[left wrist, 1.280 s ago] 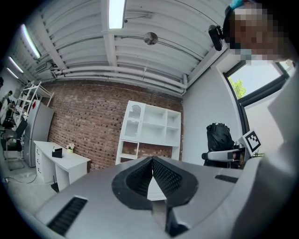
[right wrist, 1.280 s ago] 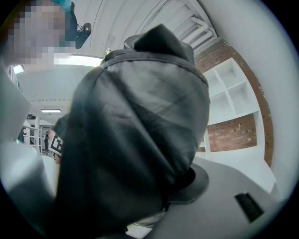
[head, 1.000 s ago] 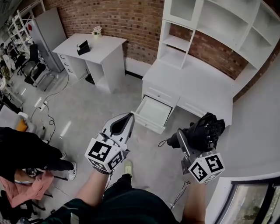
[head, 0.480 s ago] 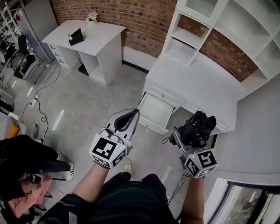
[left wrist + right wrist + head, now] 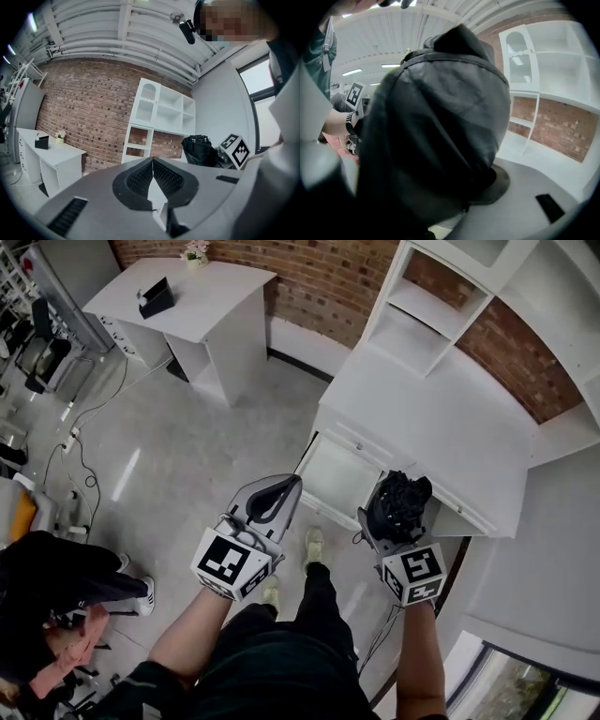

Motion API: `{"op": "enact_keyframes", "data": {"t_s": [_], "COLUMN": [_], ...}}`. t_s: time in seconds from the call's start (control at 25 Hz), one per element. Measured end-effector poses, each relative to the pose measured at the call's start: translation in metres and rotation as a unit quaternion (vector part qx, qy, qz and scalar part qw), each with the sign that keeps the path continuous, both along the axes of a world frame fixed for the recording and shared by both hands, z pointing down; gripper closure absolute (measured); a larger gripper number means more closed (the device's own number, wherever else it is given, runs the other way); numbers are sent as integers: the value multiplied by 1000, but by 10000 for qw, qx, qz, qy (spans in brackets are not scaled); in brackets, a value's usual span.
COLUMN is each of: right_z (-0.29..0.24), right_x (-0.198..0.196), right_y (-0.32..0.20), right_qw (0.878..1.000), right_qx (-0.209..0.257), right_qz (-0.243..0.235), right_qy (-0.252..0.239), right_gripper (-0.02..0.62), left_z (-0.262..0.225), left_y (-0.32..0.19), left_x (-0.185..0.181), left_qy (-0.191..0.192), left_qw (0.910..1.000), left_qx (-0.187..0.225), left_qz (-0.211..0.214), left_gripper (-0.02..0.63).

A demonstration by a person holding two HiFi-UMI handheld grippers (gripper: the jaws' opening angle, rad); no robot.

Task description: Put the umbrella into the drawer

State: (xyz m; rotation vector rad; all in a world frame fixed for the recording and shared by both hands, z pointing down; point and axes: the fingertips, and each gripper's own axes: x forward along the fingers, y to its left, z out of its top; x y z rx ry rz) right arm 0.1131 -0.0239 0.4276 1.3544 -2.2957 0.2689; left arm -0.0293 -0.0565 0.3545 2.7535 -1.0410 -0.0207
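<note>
A folded black umbrella [image 5: 397, 504] is clamped in my right gripper [image 5: 384, 517], held up in the air just right of the open white drawer [image 5: 336, 470] of the white desk [image 5: 441, 427]. In the right gripper view the umbrella [image 5: 436, 126] fills most of the frame and hides the jaws. My left gripper [image 5: 291, 486] is shut with nothing in it, hanging above the floor just left of the drawer's front. From the left gripper view, the shut jaws [image 5: 153, 161] point at the shelf unit, with the umbrella [image 5: 199, 151] at the right.
A white shelf unit [image 5: 450, 296] stands on the desk against the brick wall. A second white desk [image 5: 187, 296] with a black box and a flower pot stands at upper left. Cables [image 5: 89, 465] cross the grey floor at left. A person [image 5: 56, 568] sits at lower left.
I have stepped closer to the desk. Both grippers now sit nearer the open drawer, and the right one with the umbrella has moved left toward it.
</note>
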Motion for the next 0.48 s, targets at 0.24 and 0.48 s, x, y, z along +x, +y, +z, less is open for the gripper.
{"op": "enact_keyframes", "data": {"t_s": [0.24,0.48], "right_z": [78,180], "right_x": [16,31], "right_y": [-71,-125], "right_qw": [9962,9818], "right_qx": [-551,-1265], "right_qz": [-606,-1279], "right_qy": [296,612], "right_gripper": [362,364], "left_z": [42,98], "left_y": [-66,-123], "left_x": [24,58], "left_qy": [-221,-370], "left_qw": [9990,9962], "left_qx": [-252,-654], "left_qz": [-301,-443], "left_gripper": [598,598]}}
